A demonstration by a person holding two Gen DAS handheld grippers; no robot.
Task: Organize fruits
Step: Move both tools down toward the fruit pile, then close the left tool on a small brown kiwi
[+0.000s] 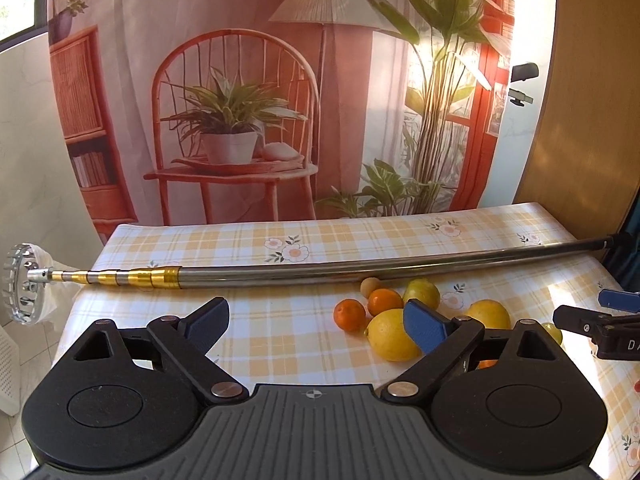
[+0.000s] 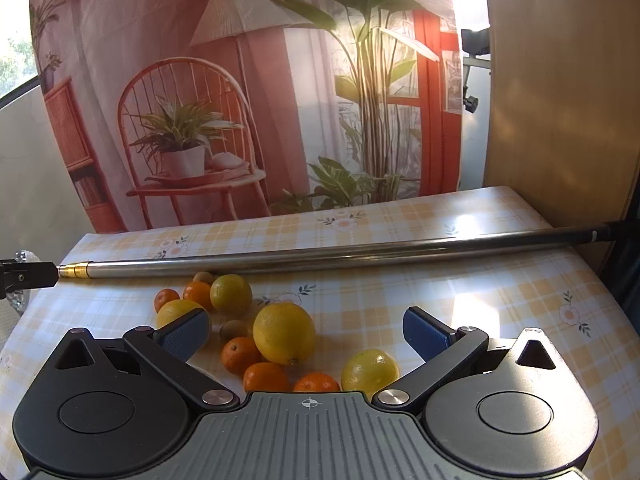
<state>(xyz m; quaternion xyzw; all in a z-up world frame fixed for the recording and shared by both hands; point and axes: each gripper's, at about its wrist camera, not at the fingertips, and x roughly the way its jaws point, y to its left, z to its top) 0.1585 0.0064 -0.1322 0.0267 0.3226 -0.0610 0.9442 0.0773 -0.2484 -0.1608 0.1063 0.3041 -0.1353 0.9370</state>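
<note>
The long telescopic steel pole with gold collars (image 2: 320, 254) lies across the yellow-checked oilcloth table (image 2: 500, 300), just behind the fruit; a sweeping arm can knock it and scatter the pile. The large yellow lemon (image 2: 284, 332) sits among small orange mandarins (image 2: 240, 354) and can roll if nudged. The right gripper (image 2: 306, 330) and left gripper (image 1: 316, 318) both stand spread, empty.

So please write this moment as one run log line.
left gripper: open, empty | right gripper: open, empty | fruits: loose on table | pole: behind fruits
</note>
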